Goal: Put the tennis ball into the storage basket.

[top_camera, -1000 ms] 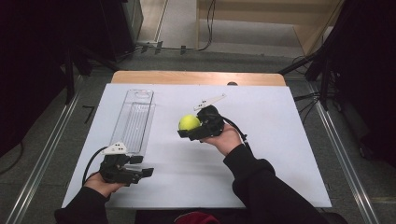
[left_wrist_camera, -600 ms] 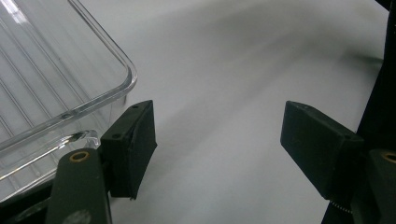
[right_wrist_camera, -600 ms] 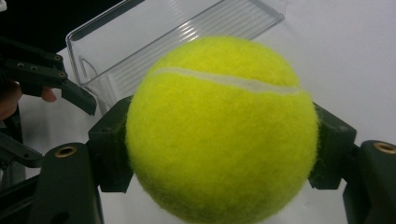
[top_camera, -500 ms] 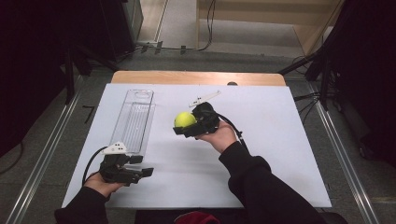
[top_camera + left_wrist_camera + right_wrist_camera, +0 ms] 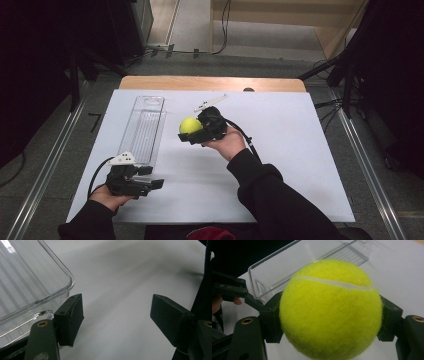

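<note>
We see the right gripper (image 5: 192, 134) holding the ball (image 5: 190, 125) above the bench (image 5: 300, 165), jaws clamped on its sides, just right of the clear tray (image 5: 144, 127); we judge the ball is raised to clear the tray's wall. The left gripper (image 5: 150, 184) rests by the tray's near end, jaws wide, holding nothing, seemingly to keep clear or steady it.

Grey floor (image 5: 60, 150), white-topped table (image 5: 300, 165)

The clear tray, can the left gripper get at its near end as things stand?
Probably yes. The left gripper is open, empty, right beside the clear tray corner, with nothing between them.
</note>
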`<state>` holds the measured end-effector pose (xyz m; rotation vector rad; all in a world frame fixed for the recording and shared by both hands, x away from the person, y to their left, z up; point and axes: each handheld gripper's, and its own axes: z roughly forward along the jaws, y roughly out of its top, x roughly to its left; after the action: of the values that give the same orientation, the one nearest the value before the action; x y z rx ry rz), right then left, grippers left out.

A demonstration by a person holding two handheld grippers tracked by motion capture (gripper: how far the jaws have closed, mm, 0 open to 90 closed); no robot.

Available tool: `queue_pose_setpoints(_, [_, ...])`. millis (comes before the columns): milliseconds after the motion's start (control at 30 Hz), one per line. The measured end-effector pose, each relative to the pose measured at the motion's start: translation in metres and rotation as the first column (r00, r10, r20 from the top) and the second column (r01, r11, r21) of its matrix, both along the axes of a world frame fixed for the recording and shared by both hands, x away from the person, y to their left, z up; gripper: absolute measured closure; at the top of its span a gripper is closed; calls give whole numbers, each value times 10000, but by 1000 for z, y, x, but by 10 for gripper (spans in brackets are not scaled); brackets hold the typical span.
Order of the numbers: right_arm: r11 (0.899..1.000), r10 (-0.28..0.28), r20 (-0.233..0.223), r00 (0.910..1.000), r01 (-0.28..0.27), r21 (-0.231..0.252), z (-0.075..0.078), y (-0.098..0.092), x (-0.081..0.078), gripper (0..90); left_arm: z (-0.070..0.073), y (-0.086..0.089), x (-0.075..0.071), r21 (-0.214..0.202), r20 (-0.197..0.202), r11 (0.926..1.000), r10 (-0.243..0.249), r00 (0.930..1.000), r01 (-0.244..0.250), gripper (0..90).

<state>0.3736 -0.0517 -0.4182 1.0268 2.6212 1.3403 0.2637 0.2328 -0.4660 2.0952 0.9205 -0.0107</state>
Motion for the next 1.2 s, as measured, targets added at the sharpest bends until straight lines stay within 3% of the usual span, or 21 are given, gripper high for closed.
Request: queue_pose_setpoints(1200, [9999,138,3,9999,-138,75,9,46,19,238,1,1,0,-33,40,10000,30,10000,-30,272])
